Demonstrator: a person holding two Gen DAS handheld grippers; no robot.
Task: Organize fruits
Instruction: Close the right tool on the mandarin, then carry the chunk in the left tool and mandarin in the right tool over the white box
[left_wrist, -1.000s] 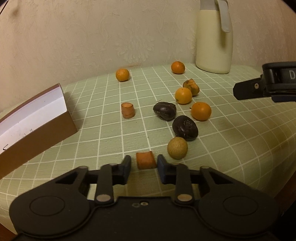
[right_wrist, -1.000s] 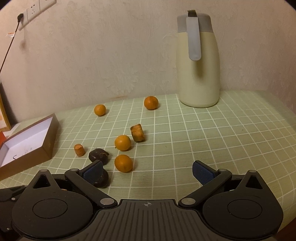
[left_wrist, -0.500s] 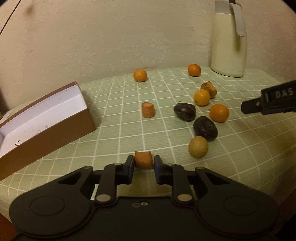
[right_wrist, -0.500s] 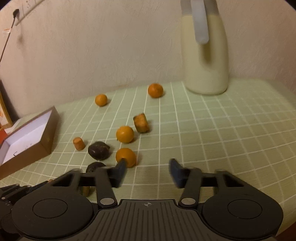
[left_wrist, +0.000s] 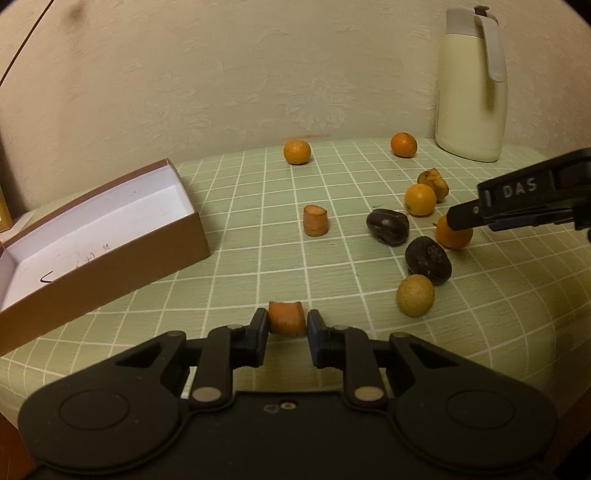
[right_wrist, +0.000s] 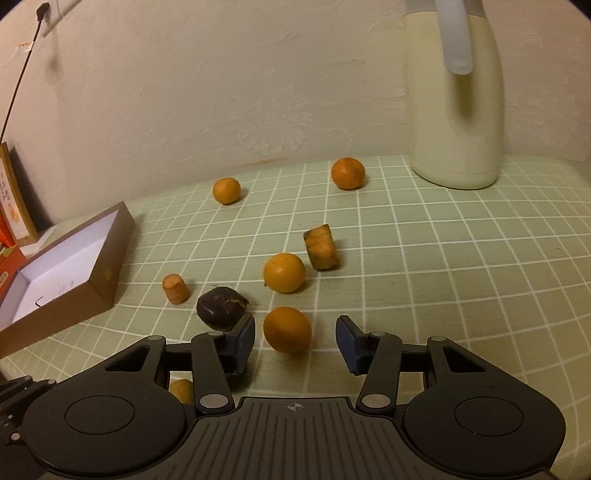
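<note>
left gripper (left_wrist: 287, 328): clamped on a short orange carrot chunk (left_wrist: 286, 322), low over the desk (left_wrist: 240, 236) | right gripper (right_wrist: 295, 341): jaws just narrowed, not pressing; a round smooth orange kumquat (right_wrist: 287, 329) sits on the desk between them, nearer the left pad | open brown box (left_wrist: 92, 236): at the left, well apart

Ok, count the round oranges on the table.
4. Two near the wall: one left, one by the jug. One mid-table beside the brown chunk. One between the right gripper's open jaws.
</note>
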